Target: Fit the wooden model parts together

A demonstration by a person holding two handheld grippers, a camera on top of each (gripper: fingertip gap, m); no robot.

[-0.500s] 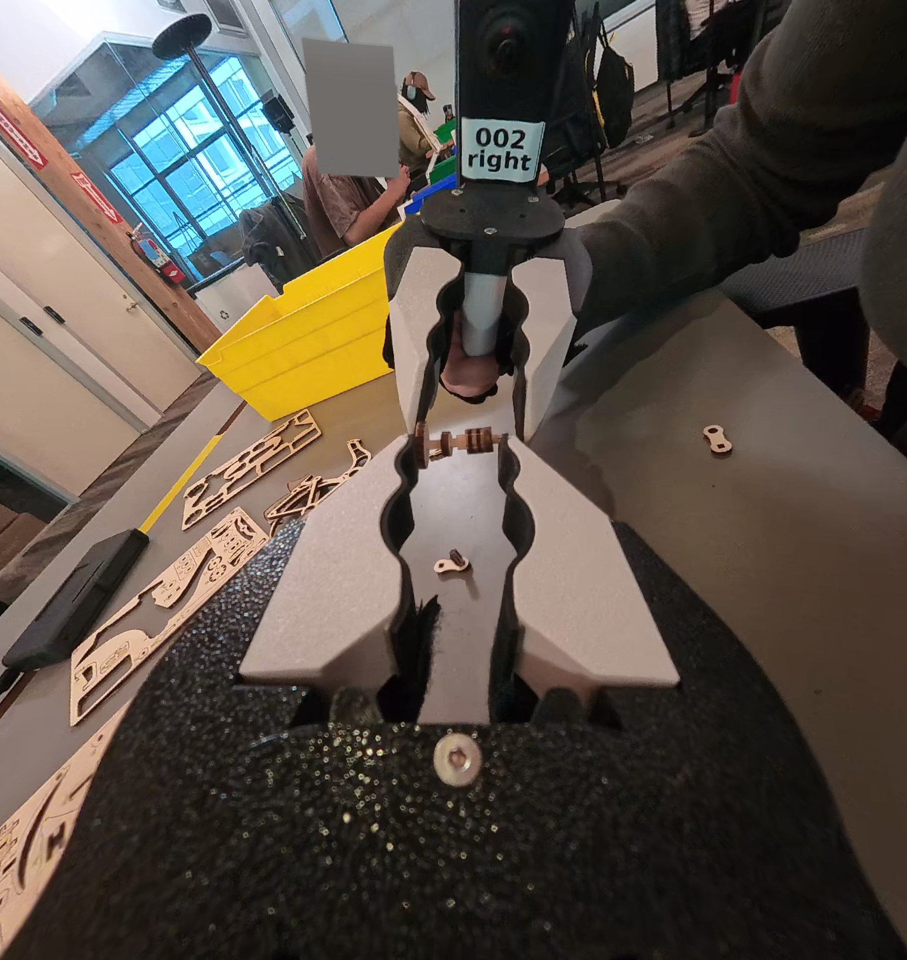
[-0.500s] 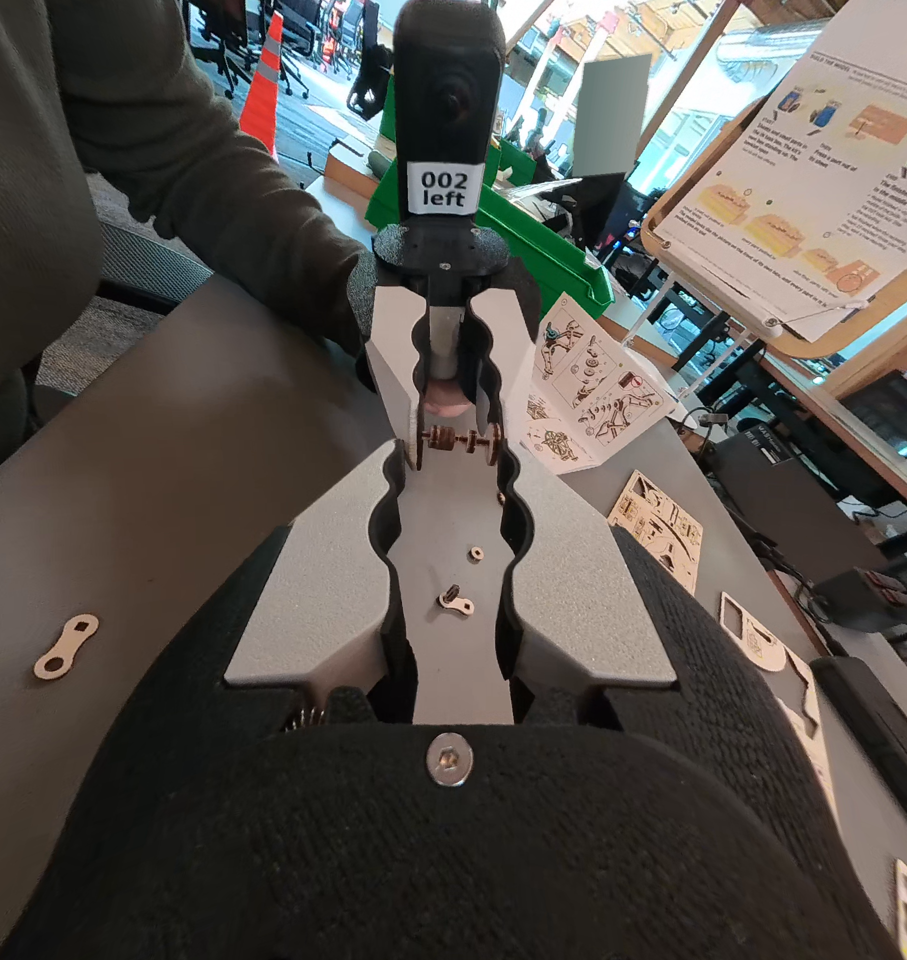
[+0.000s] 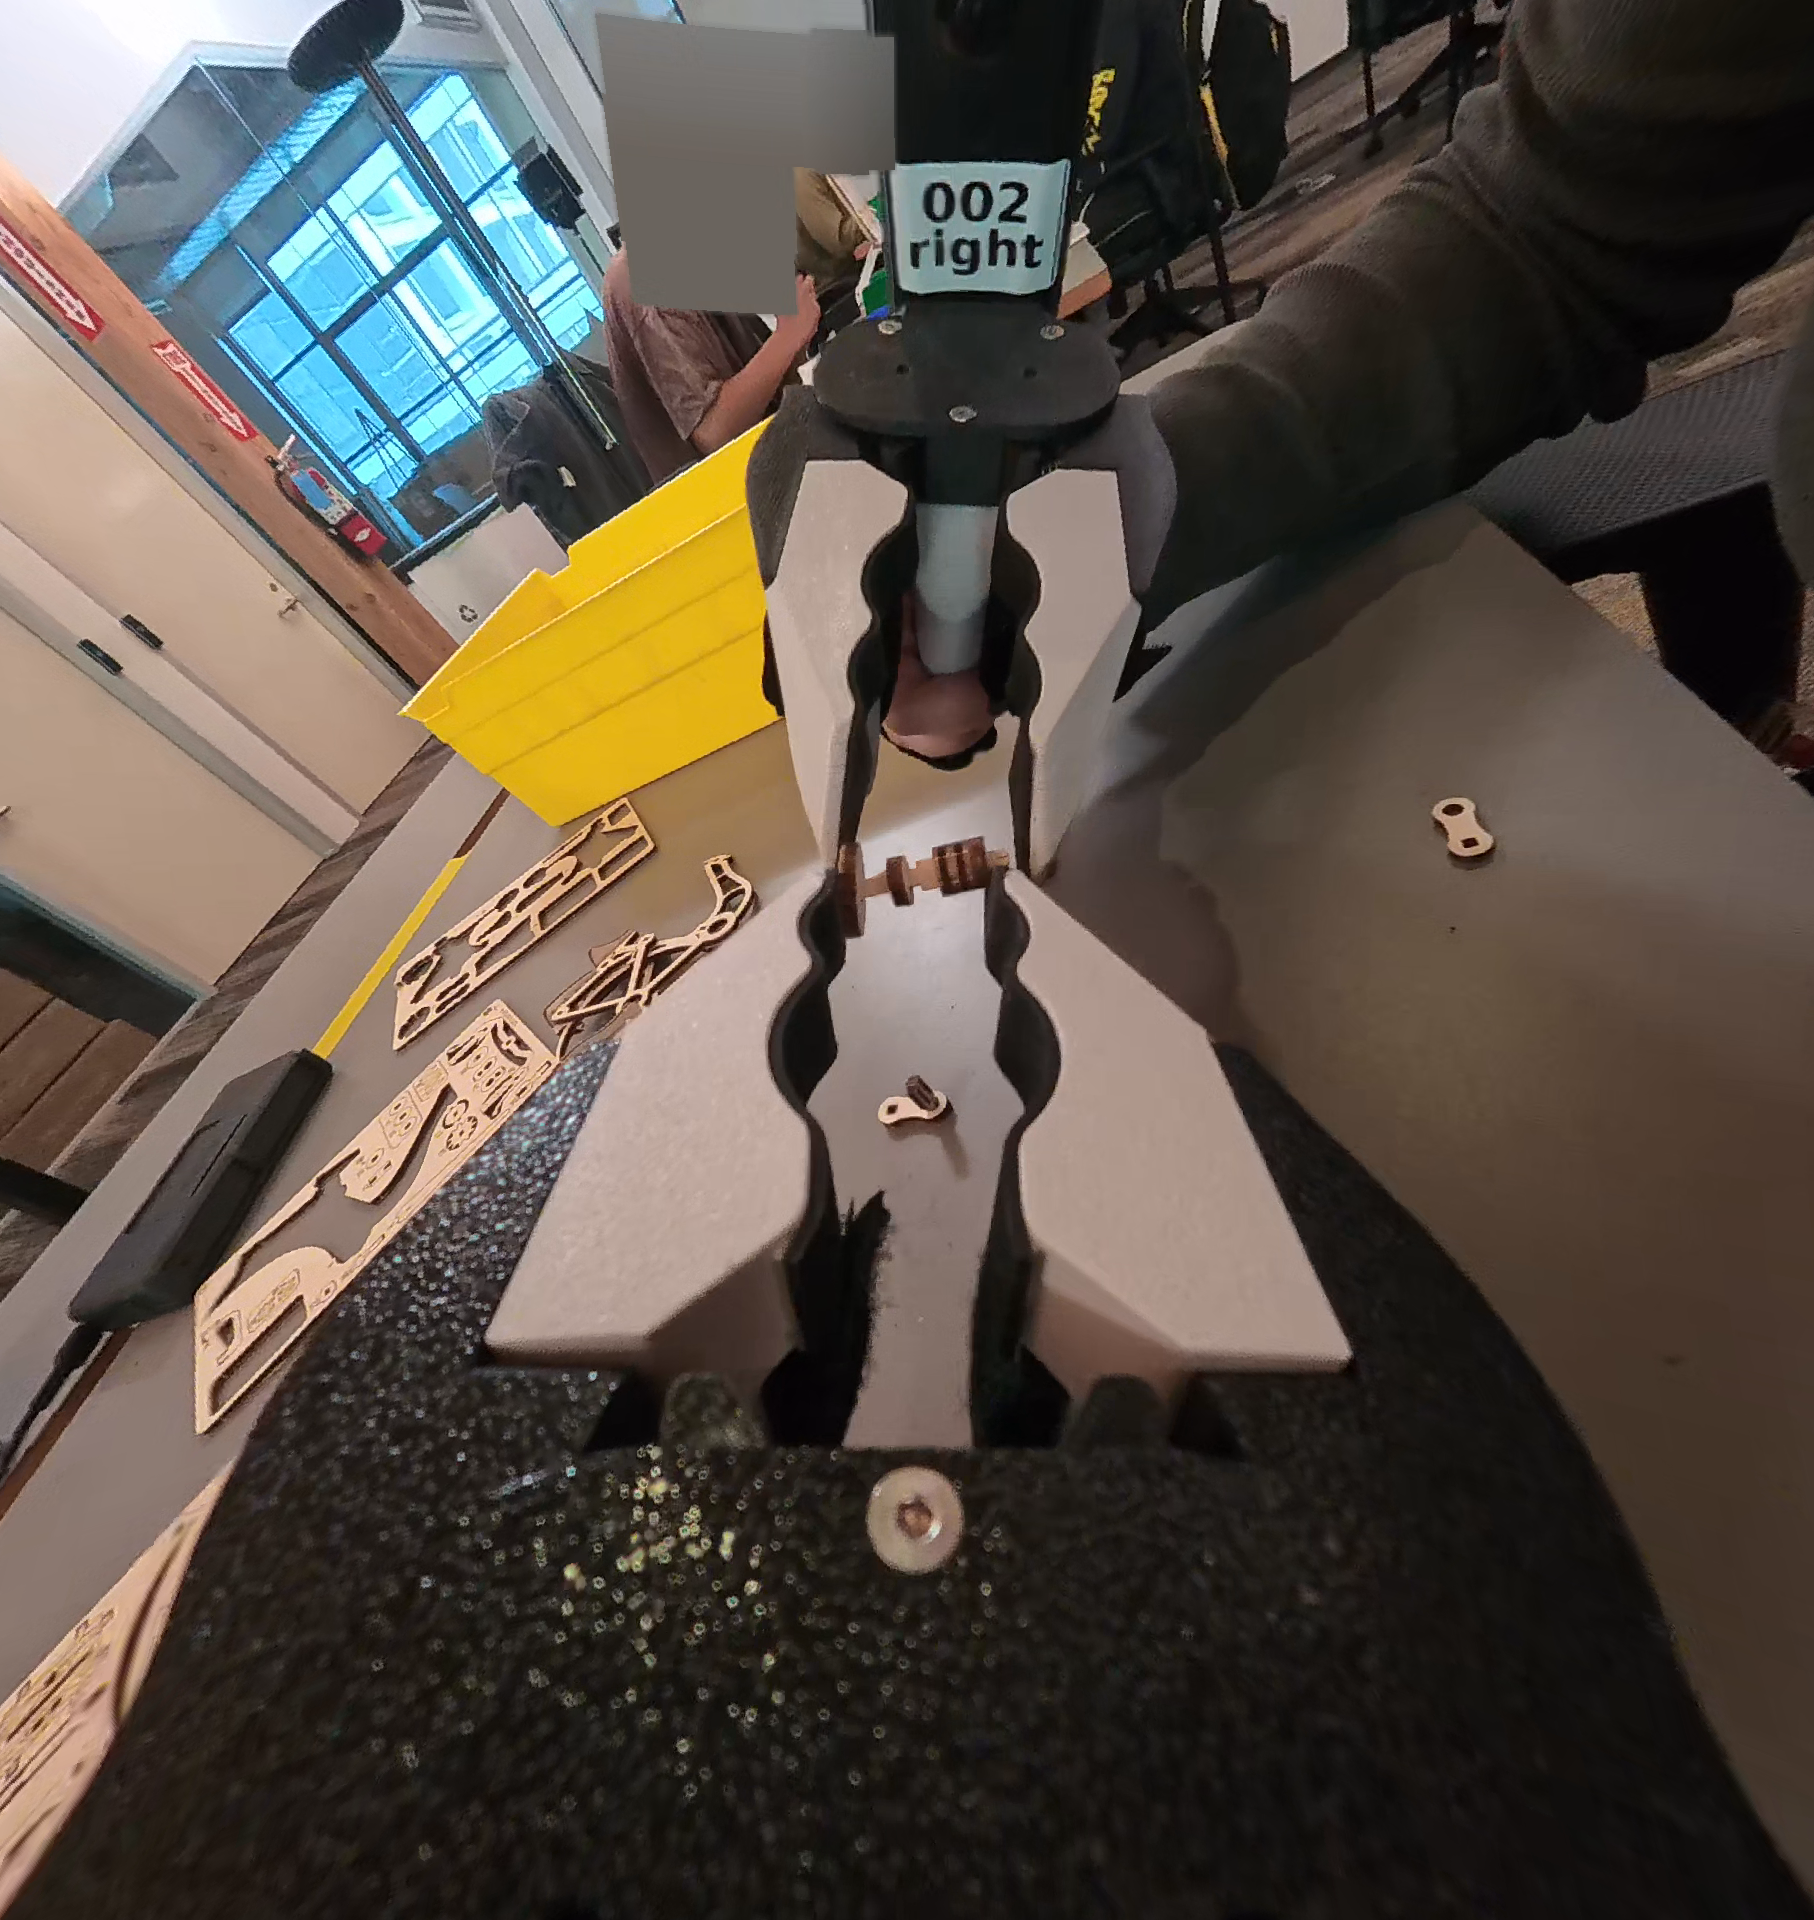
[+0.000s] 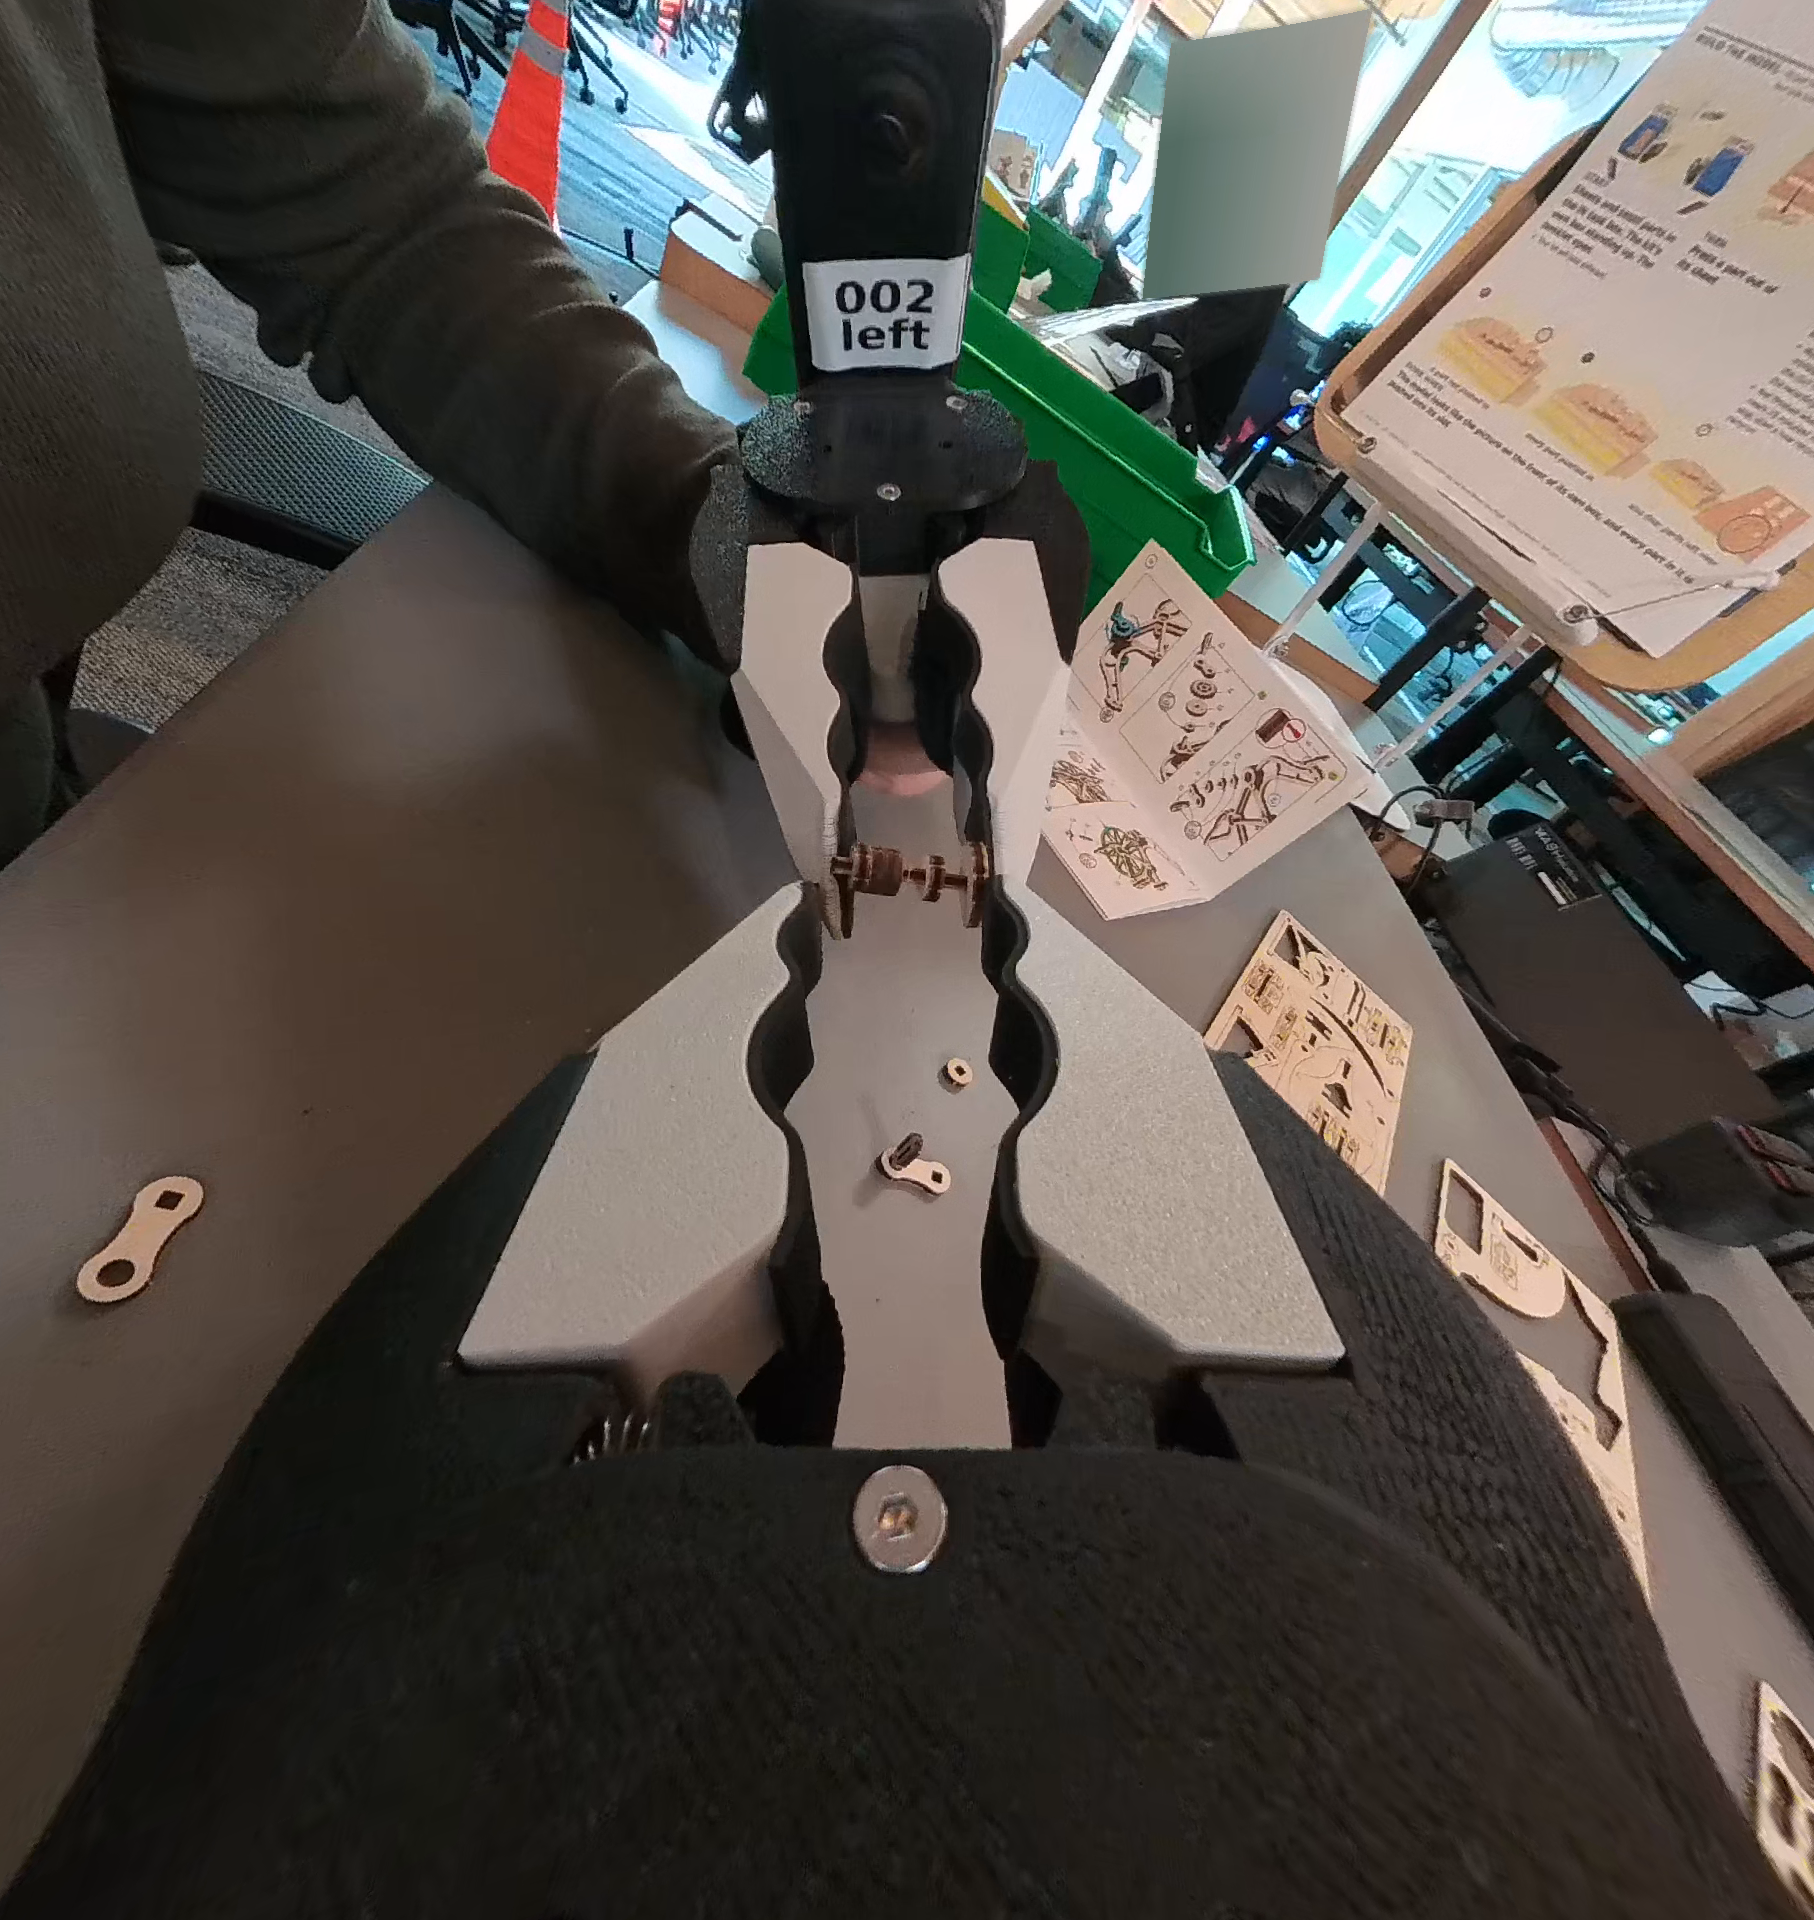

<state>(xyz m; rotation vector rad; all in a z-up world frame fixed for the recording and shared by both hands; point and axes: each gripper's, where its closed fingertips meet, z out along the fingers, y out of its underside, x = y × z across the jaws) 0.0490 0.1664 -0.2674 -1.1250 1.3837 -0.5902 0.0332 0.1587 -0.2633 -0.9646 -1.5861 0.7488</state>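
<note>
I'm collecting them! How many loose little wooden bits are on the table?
3: a flat link lying apart, a pegged link in the middle, a tiny ring beyond it. Others may be hidden.

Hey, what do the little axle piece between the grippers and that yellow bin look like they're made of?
Axle piece: thin laser-cut plywood by the look, pale faces with dark scorched edges on its stacked discs, matte and unpainted. Yellow bin: likely moulded plastic, uniform bright colour, smooth and slightly glossy, with stepped walls.

Axle assembly (image 3: 918,878) between facing gripper tips, above table (image 3: 1505,1091); link piece (image 3: 913,1110) lying below, bin (image 3: 612,665) behind cut sheets (image 3: 524,925).
</note>
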